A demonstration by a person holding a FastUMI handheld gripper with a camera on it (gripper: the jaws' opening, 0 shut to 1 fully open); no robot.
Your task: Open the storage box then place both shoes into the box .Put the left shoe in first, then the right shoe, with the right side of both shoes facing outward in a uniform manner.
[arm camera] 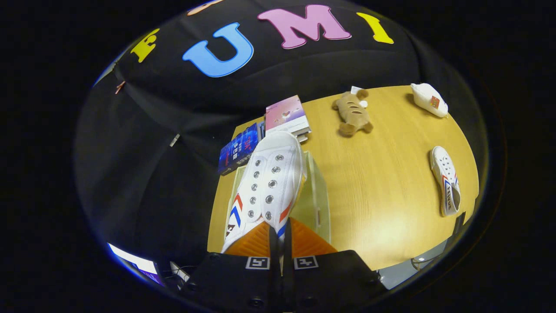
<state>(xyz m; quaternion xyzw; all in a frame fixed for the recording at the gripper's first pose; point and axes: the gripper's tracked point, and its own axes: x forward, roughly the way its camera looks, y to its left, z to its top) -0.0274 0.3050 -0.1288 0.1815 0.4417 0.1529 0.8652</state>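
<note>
Above the clear storage box [319, 191] on the wooden table [382, 208], the gripper [280, 237] holds a white shoe [267, 187] by its rear edge. Both fingers are closed tight on the shoe's fabric, leaving hardly any gap between them. This shoe has metal eyelets and red and blue chevron stripes, and its toe points away from the fingers, toward the booth wall. Just beyond the box lie a pink book [286, 115] and a dark blue book [236, 150]. Well apart from the box, across bare tabletop, the second white shoe [445, 180] lies on its side. Farther back sit a brown plush toy [352, 114] and a small white bottle [429, 100].
</note>
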